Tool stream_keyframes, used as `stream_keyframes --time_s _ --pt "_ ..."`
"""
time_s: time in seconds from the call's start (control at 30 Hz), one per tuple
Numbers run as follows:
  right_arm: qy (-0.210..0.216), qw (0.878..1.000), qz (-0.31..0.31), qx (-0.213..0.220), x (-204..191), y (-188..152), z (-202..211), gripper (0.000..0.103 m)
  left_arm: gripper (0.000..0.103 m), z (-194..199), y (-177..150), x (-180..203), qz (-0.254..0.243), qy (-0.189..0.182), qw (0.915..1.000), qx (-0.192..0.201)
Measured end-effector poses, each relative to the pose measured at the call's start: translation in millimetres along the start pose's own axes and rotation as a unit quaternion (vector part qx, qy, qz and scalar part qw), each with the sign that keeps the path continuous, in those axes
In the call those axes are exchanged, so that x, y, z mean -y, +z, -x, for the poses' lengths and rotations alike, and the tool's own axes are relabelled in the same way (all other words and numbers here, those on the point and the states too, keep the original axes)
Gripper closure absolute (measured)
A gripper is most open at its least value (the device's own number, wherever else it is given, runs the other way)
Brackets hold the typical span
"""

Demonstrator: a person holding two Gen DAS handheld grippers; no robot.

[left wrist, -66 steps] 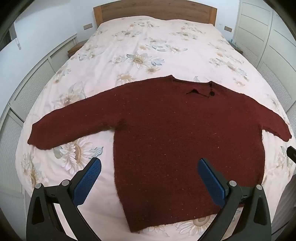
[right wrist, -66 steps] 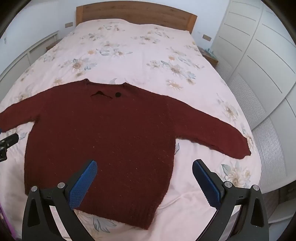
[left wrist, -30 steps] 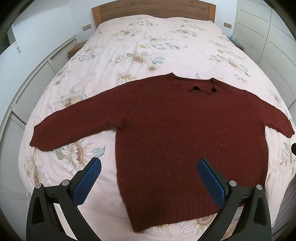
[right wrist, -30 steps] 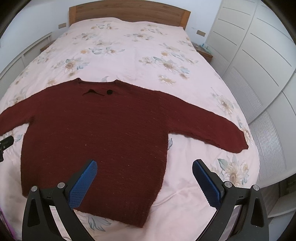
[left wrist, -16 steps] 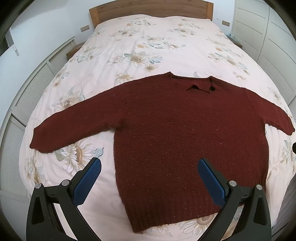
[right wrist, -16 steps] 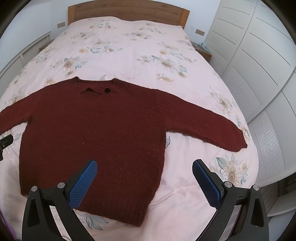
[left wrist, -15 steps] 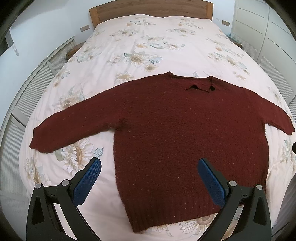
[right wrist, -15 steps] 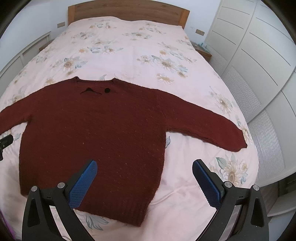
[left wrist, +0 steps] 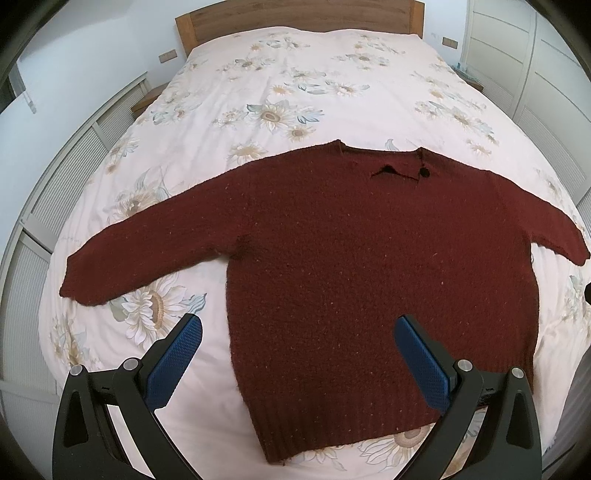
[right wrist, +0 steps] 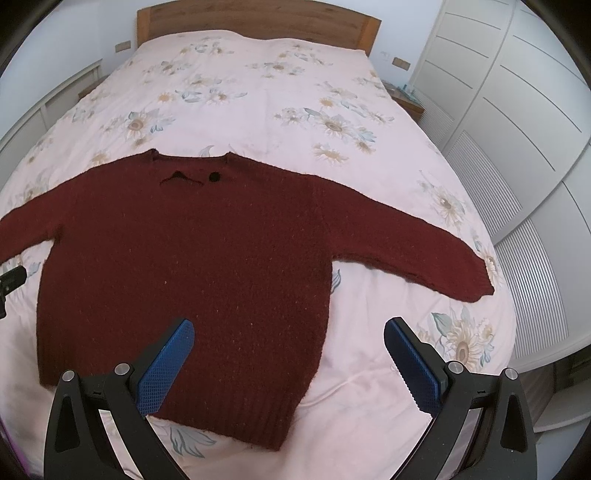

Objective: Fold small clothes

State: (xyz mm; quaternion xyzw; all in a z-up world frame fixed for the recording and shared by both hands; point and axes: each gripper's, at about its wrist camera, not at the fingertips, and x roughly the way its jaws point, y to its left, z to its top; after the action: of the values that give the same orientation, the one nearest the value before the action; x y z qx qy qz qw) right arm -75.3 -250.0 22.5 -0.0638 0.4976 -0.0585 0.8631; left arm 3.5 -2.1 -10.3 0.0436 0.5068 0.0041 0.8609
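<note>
A dark red knitted sweater [left wrist: 362, 258] [right wrist: 192, 258] lies flat on the bed, neck toward the headboard and both sleeves spread out sideways. A black button sits at its collar. My left gripper [left wrist: 297, 332] hovers open above the sweater's lower left part, nothing between its blue pads. My right gripper [right wrist: 288, 334] hangs open above the lower right edge of the sweater's body, also holding nothing. The left sleeve cuff [left wrist: 79, 286] and the right sleeve cuff [right wrist: 476, 282] lie near the bed's sides.
The bed cover [left wrist: 295, 85] is pale pink with sunflower prints, and a wooden headboard [right wrist: 255, 18] stands at the far end. White wardrobe doors [right wrist: 517, 110] run along the right side. Slatted white panels [left wrist: 55, 192] line the left. A dark gripper part [right wrist: 11, 280] shows at the left edge.
Both views have shifted only slightly, with the sweater sitting a little lower and more centred. The sweater itself has not moved and both grippers stay open.
</note>
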Motion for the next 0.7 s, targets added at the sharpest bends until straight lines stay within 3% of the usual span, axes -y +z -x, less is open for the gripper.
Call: stream_keyframes --time_s 0.7 --pt "0.003 1.000 -0.008 0.003 3.0 1.6 -6.3 0.001 0.001 -5.5 0.4 0.8 -0.005 0.001 1.0000 -0.005"
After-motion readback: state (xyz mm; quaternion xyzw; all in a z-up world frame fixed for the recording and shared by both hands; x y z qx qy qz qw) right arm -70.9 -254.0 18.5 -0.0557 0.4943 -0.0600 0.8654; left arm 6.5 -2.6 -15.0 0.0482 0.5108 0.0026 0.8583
